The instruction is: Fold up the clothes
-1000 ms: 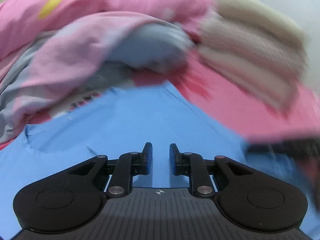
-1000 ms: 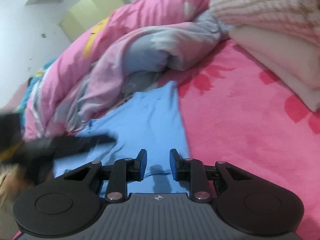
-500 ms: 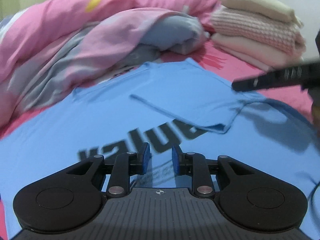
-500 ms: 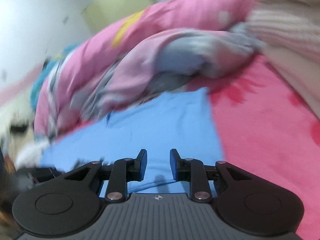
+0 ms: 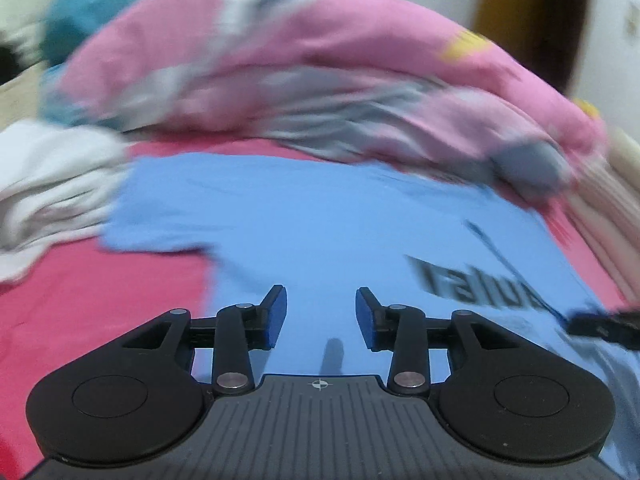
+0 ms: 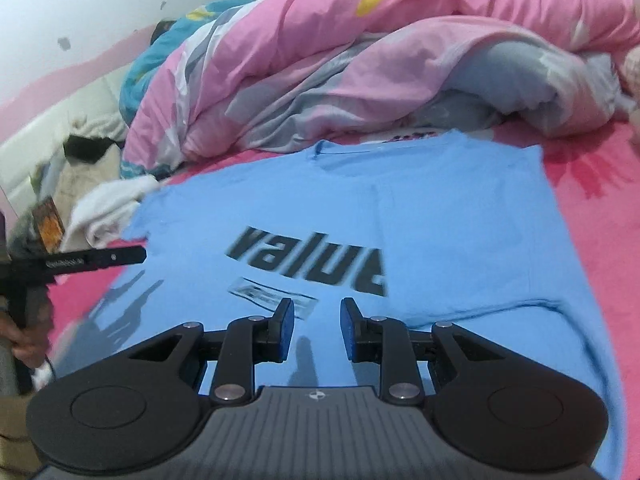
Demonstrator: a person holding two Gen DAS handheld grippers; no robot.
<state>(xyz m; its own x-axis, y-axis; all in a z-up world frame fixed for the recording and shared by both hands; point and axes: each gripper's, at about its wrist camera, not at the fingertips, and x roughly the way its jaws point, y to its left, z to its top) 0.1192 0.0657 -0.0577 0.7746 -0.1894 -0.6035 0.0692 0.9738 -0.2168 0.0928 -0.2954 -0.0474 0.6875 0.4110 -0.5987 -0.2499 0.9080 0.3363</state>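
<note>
A light blue T-shirt (image 6: pixel 440 216) with dark lettering lies spread on the pink bed cover (image 6: pixel 600 208), its right side folded inward over the print. In the left wrist view the same blue T-shirt (image 5: pixel 320 220) fills the middle, its left sleeve lying flat near a white garment. My left gripper (image 5: pixel 321 312) hovers above the shirt near that sleeve, jaws opening, nothing between them. My right gripper (image 6: pixel 317 330) hangs over the shirt's lower part, slightly apart and empty. The left gripper's finger (image 6: pixel 100 258) shows at the shirt's left edge in the right wrist view.
A crumpled pink and grey duvet (image 6: pixel 360 72) is heaped behind the shirt. A white garment (image 5: pixel 52 188) lies left of the sleeve. Folded beige clothes (image 5: pixel 612 208) sit at the right. A pale headboard (image 6: pixel 60 120) and a person's hand (image 6: pixel 24 344) are at the left.
My left gripper has swung left across the shirt to its left sleeve side and its jaws have widened. The right gripper has drawn back, so the lettering and the folded-in right side now show.
</note>
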